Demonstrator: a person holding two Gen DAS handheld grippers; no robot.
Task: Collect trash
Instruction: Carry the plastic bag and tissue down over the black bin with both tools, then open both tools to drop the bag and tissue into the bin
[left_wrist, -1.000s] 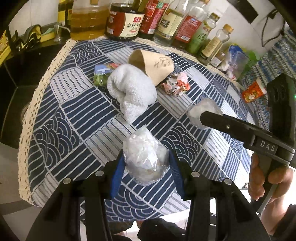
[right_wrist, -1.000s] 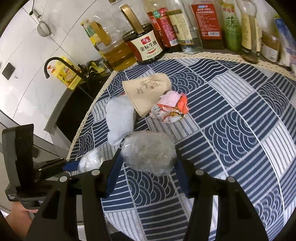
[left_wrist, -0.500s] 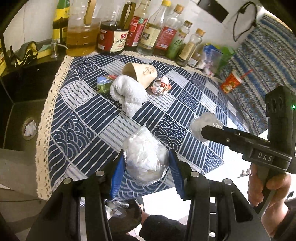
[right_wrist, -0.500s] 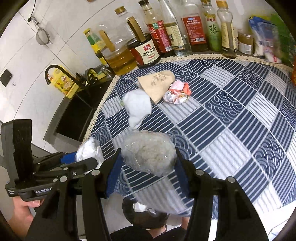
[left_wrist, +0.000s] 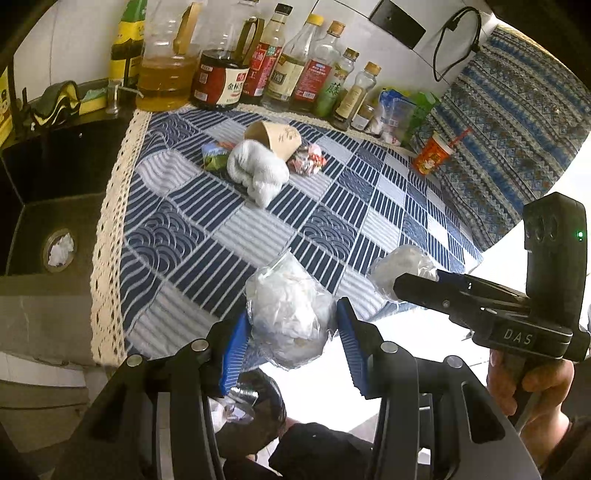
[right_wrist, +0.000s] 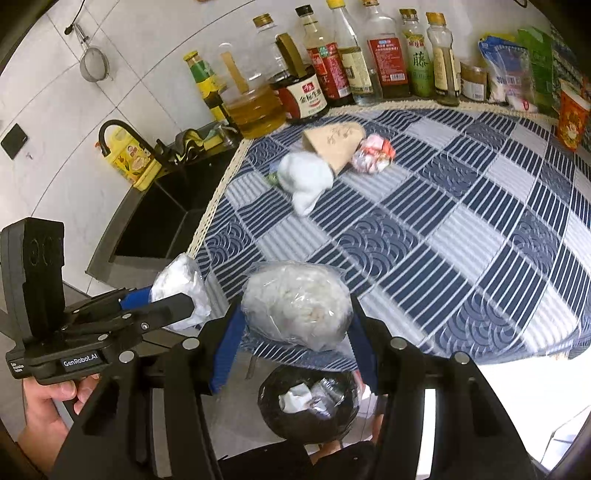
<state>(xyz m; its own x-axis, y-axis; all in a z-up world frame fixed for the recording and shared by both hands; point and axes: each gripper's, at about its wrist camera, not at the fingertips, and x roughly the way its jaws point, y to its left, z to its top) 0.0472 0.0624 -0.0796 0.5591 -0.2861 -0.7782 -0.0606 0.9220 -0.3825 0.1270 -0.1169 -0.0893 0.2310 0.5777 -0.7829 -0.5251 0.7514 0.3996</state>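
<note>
Grippers both clamping plastic wads, left gripper (left_wrist: 291, 345) one wad (left_wrist: 288, 314), right gripper (right_wrist: 293, 332) another (right_wrist: 295, 304), carrying toward bin (right_wrist: 308, 406) below table (right_wrist: 443, 240) edge; needing release next.

White tiled wall (right_wrist: 122, 44) behind, with a hanging metal strainer (right_wrist: 94, 66). Black sink (left_wrist: 48, 206) at left, curved black tap (right_wrist: 122, 136) above it. Counter draped in a blue-and-white patterned cloth (left_wrist: 332, 229) edged with cream lace (wave and stripe squares). Row of sauce and oil bottles (left_wrist: 288, 74) along the back. Bright, pale floor (left_wrist: 424, 325) below.
</note>
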